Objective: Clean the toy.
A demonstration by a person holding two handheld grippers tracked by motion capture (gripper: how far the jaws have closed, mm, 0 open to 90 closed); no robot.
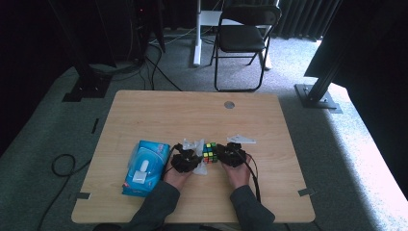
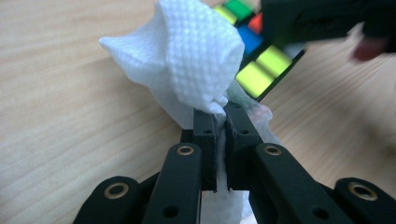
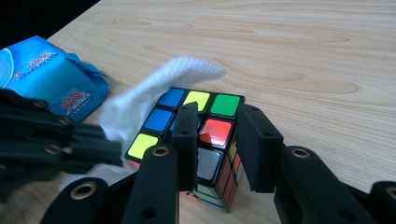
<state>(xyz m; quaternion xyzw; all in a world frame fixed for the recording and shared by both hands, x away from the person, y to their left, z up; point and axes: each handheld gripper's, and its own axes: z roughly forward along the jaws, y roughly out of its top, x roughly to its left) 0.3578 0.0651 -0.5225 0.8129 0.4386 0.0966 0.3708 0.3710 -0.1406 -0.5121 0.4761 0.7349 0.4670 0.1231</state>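
A recording lab: dark curtains (image 1: 298, 17), metal frame stands (image 1: 320, 89), floor cables (image 1: 62, 166) around a lone table (image 1: 192, 115)

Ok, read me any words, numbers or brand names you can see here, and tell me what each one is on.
"99.9" with a small sign after it, probably a percent: in red on the blue wipes pack, printed twice.
Other print on that pack, around the red figures: too small and blurred to read.
Label on the pack's top in the high view: too small to read.
Puzzle cube: coloured stickers, no text.

White dimpled wipe (image 2: 196, 56), multicoloured cube (image 3: 205, 135), blue packet (image 3: 51, 79)
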